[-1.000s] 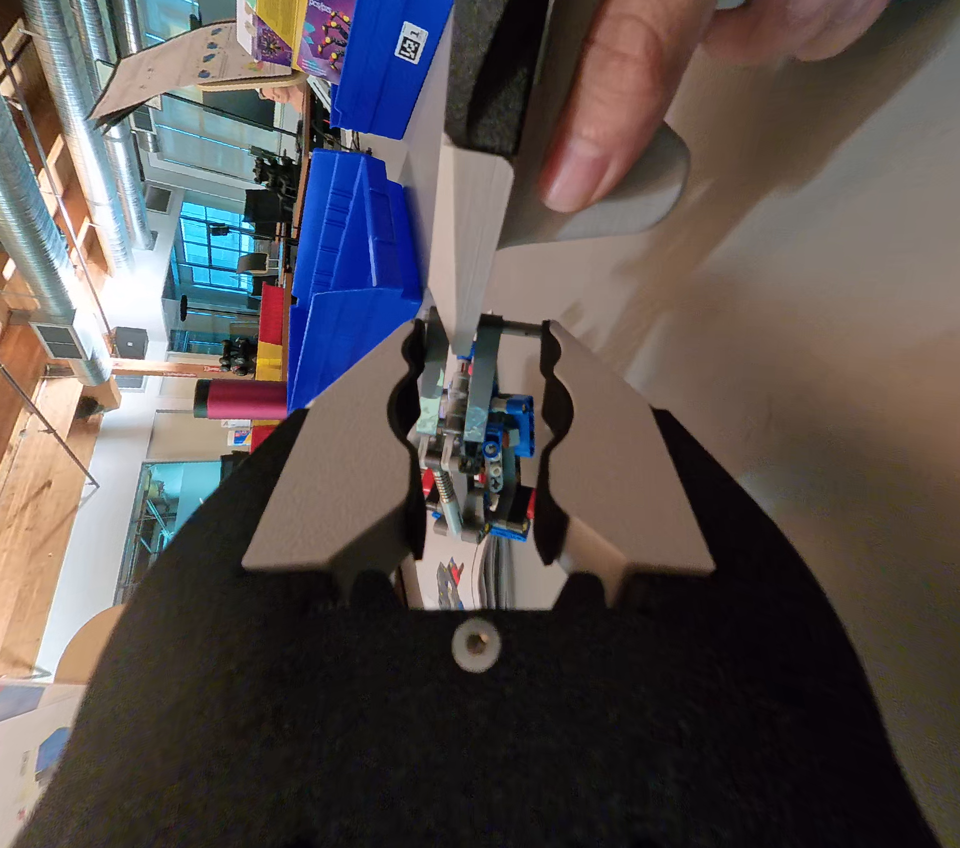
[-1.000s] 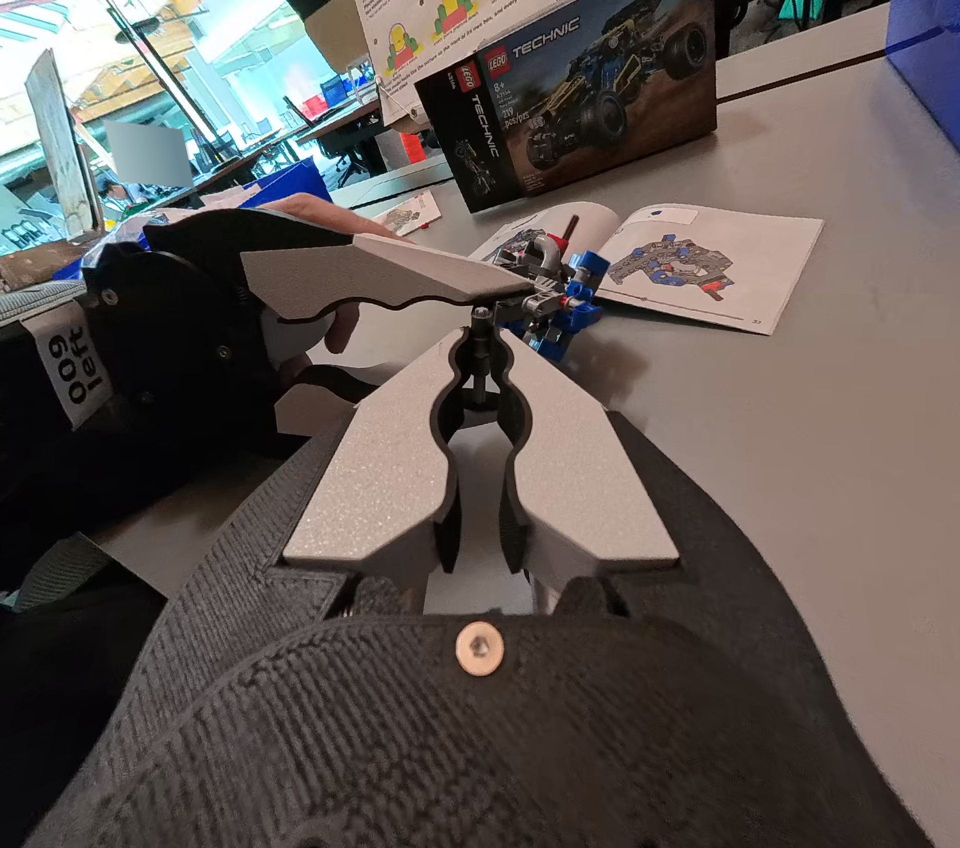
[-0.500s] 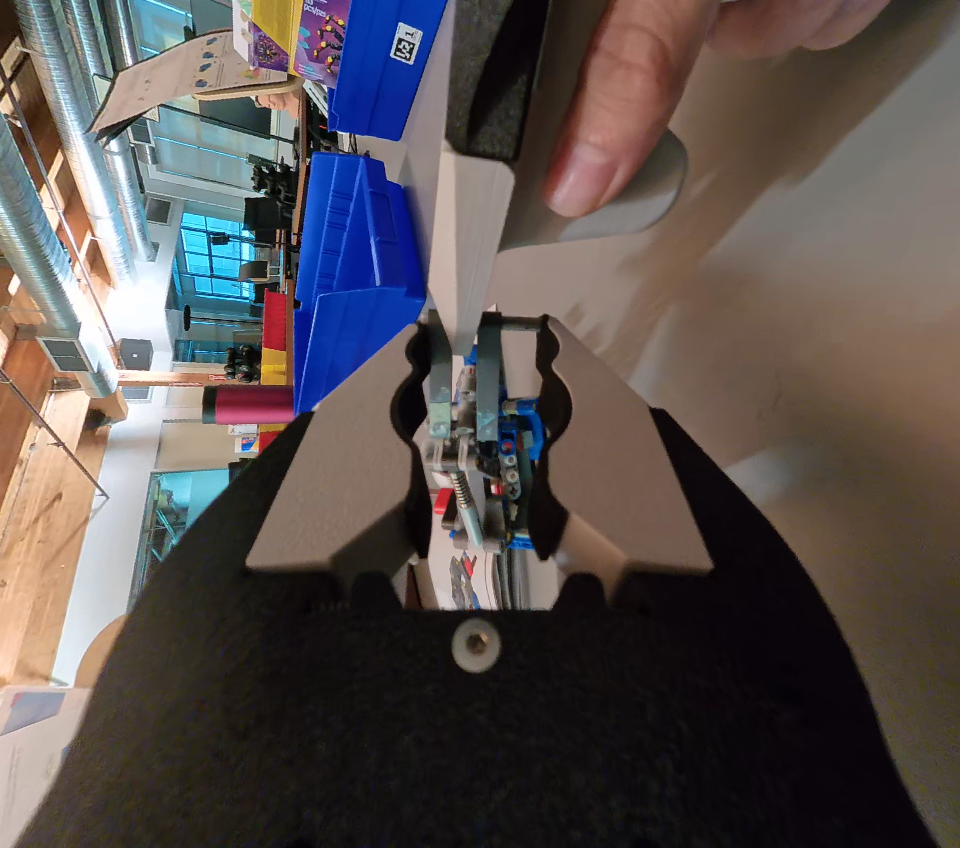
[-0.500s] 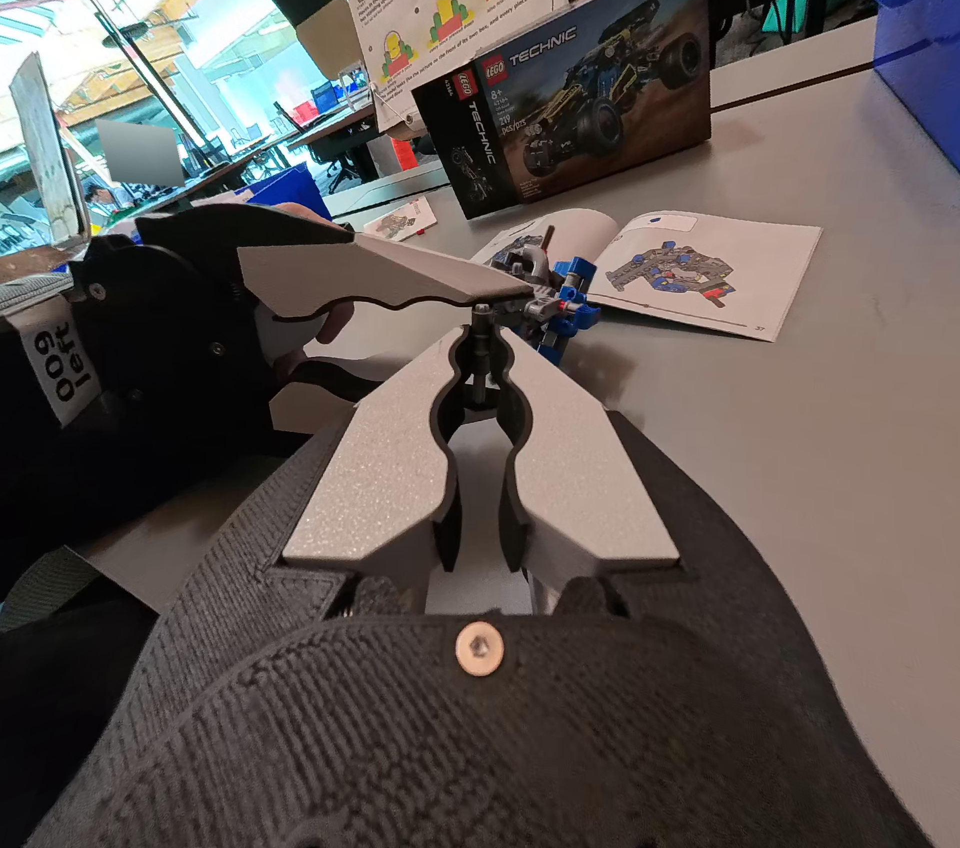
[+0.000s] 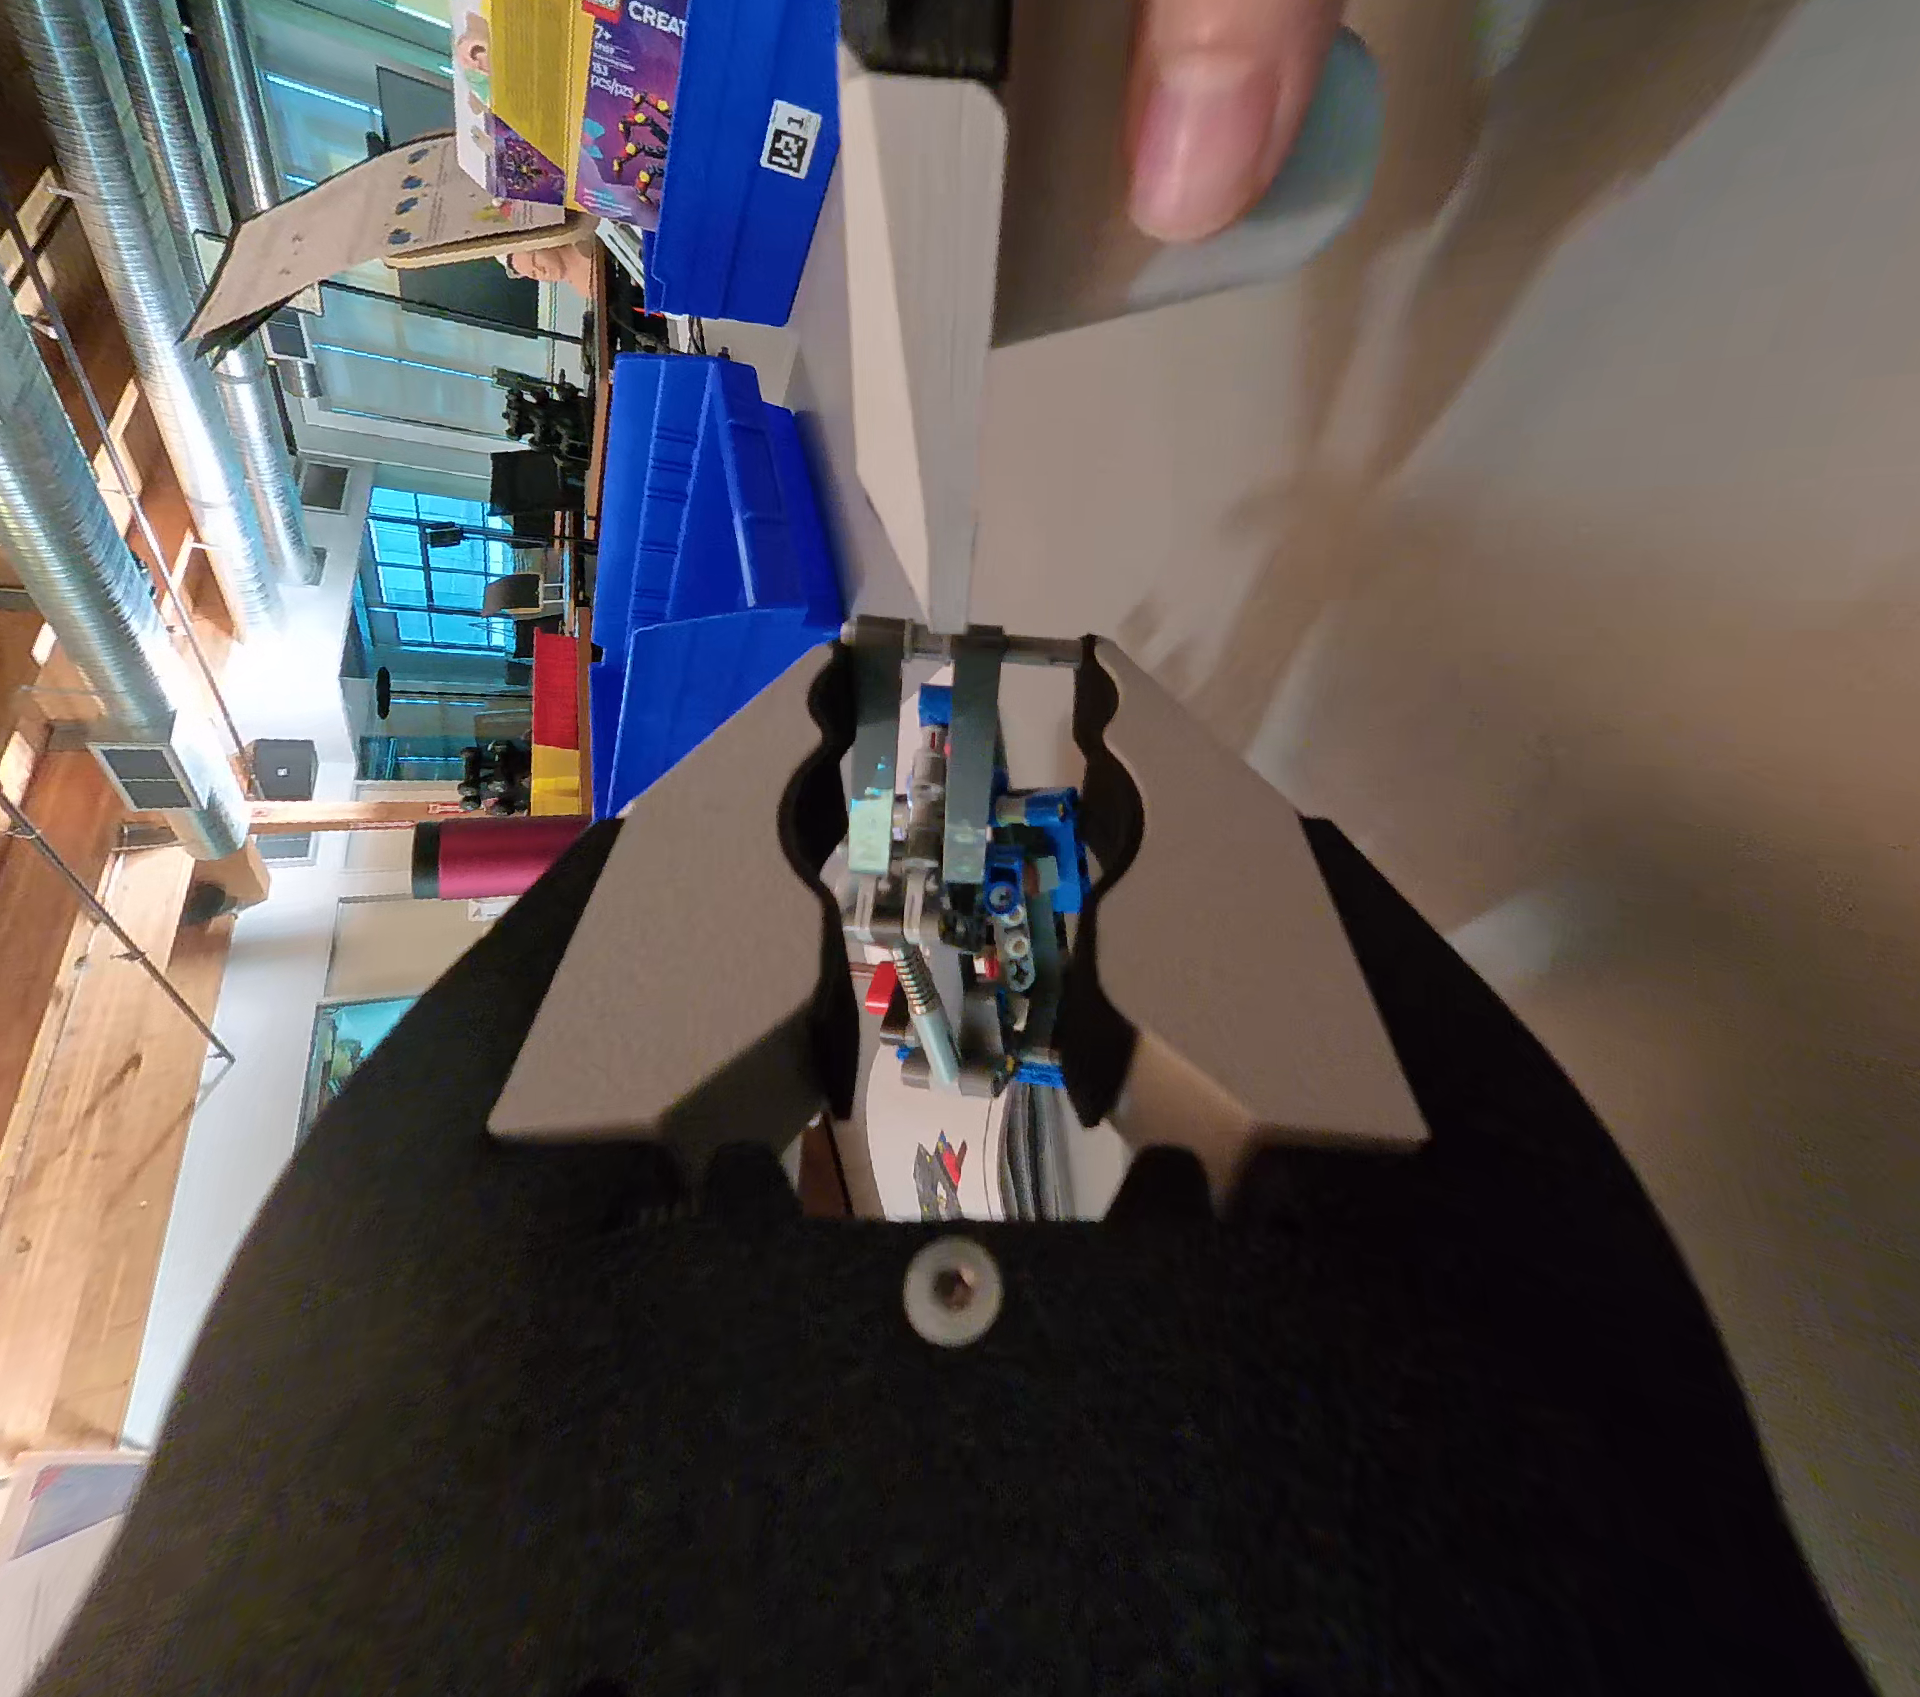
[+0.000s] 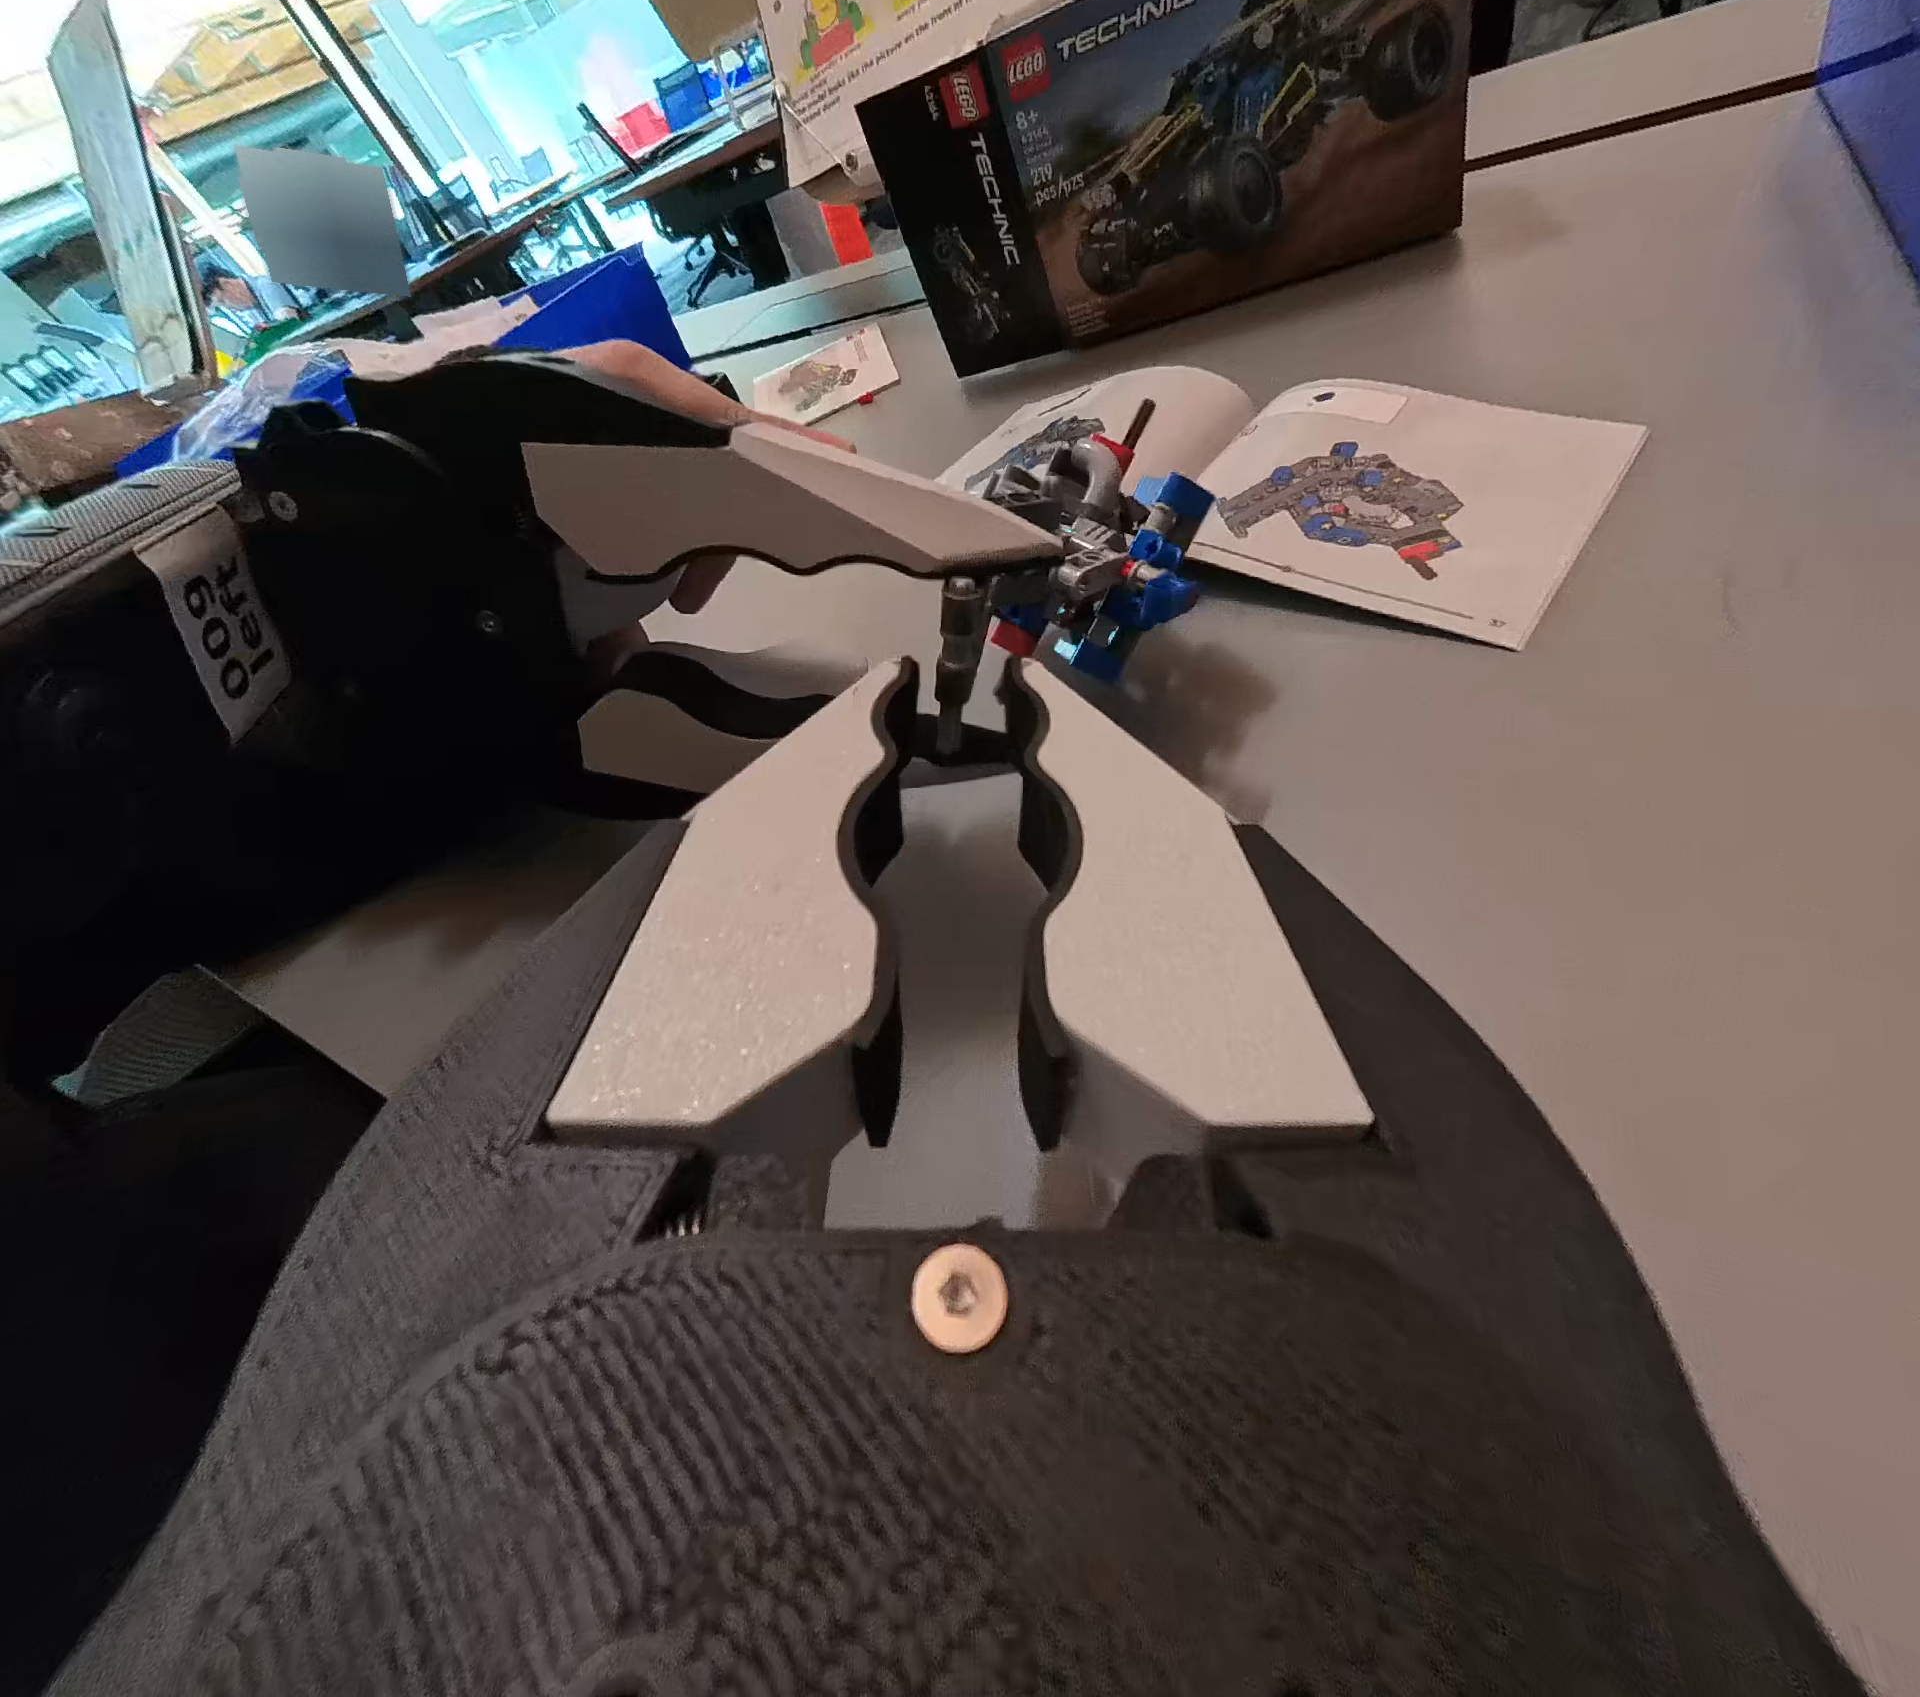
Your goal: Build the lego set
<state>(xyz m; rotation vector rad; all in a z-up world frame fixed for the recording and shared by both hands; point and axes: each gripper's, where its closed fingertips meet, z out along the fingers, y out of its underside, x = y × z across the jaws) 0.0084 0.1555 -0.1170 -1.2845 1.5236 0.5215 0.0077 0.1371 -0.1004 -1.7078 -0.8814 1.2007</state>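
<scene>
My left gripper (image 5: 958,655) is shut on a small grey and blue brick assembly (image 5: 966,868) and holds it above the table. A dark grey axle (image 5: 1023,645) crosses the assembly's far end between my left fingertips. In the right wrist view the left gripper's upper finger (image 6: 790,504) lies over the assembly (image 6: 1122,577), and the axle (image 6: 951,639) hangs down from it. My right gripper (image 6: 958,676) is open, with the axle's lower end between its fingertips and a gap on each side. The right gripper's finger (image 5: 914,400) points at the axle from above in the left wrist view.
An open instruction booklet (image 6: 1403,494) lies on the grey table (image 6: 1558,816) behind the assembly. A dark toy box (image 6: 1195,130) stands farther back. Blue bins (image 5: 727,567) stand at the table's side. A person's hand (image 5: 1226,37) holds the right gripper. My two grippers' fingertips are within a few centimetres of each other.
My right gripper was shut on the axle and has now opened, leaving the axle free between its tips. My left gripper has kept its hold on the assembly.
</scene>
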